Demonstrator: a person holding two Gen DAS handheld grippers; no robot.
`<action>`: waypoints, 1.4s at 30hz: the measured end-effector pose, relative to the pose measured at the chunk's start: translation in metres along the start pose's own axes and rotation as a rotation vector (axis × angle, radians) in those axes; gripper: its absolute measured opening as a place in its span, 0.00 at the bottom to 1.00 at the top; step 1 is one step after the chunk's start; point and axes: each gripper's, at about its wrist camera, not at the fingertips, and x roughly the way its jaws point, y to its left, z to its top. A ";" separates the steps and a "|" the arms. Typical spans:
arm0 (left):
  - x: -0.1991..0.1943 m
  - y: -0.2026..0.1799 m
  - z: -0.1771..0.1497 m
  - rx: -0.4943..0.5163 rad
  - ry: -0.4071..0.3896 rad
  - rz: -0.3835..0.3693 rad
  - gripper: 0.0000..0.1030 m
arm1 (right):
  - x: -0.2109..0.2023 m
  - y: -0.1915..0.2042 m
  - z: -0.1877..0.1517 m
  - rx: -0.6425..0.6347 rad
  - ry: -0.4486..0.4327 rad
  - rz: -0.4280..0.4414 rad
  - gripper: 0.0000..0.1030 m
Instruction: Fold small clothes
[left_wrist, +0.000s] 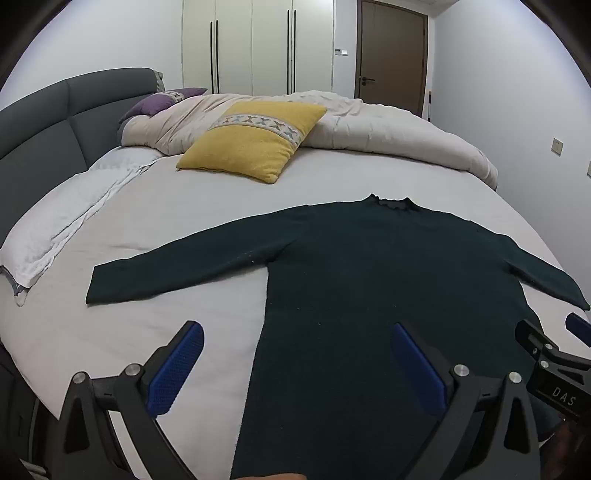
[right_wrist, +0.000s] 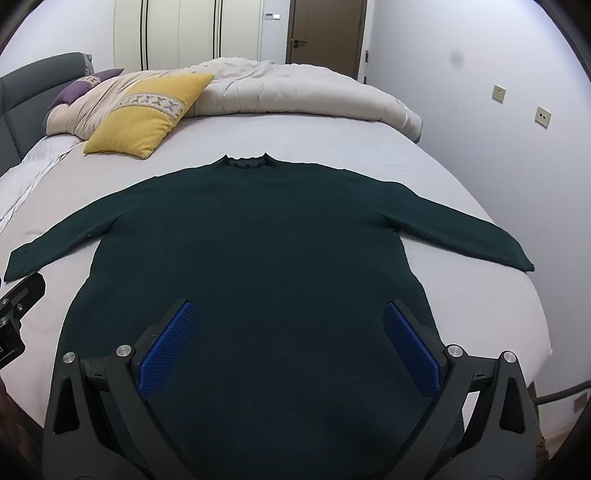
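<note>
A dark green long-sleeved sweater (left_wrist: 369, 273) (right_wrist: 266, 243) lies flat on the bed, collar away from me, both sleeves spread out to the sides. My left gripper (left_wrist: 295, 350) hovers open over the sweater's lower left edge; its left blue pad is above bare sheet, its right pad above the knit. My right gripper (right_wrist: 288, 332) hangs open above the lower middle of the body, nothing between its blue pads. The right gripper's black frame (left_wrist: 550, 362) shows at the right edge of the left wrist view. The sweater's hem is hidden under the grippers.
The bed (left_wrist: 192, 221) has a pale grey sheet. A yellow cushion (left_wrist: 255, 140) (right_wrist: 144, 114) and a bunched beige duvet (left_wrist: 388, 129) (right_wrist: 295, 92) lie beyond the collar. A white towel (left_wrist: 62, 229) lies along the left, by the grey headboard (left_wrist: 55, 118). A wall (right_wrist: 498, 147) bounds the right.
</note>
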 end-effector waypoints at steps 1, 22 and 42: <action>0.000 0.000 0.000 0.001 0.001 -0.001 1.00 | 0.000 0.000 0.000 0.004 0.001 0.002 1.00; 0.000 0.000 0.000 -0.007 -0.006 -0.003 1.00 | 0.000 0.004 -0.004 0.004 -0.001 0.006 1.00; -0.001 0.003 -0.002 -0.008 -0.005 -0.003 1.00 | -0.001 0.006 -0.007 0.007 0.002 0.014 1.00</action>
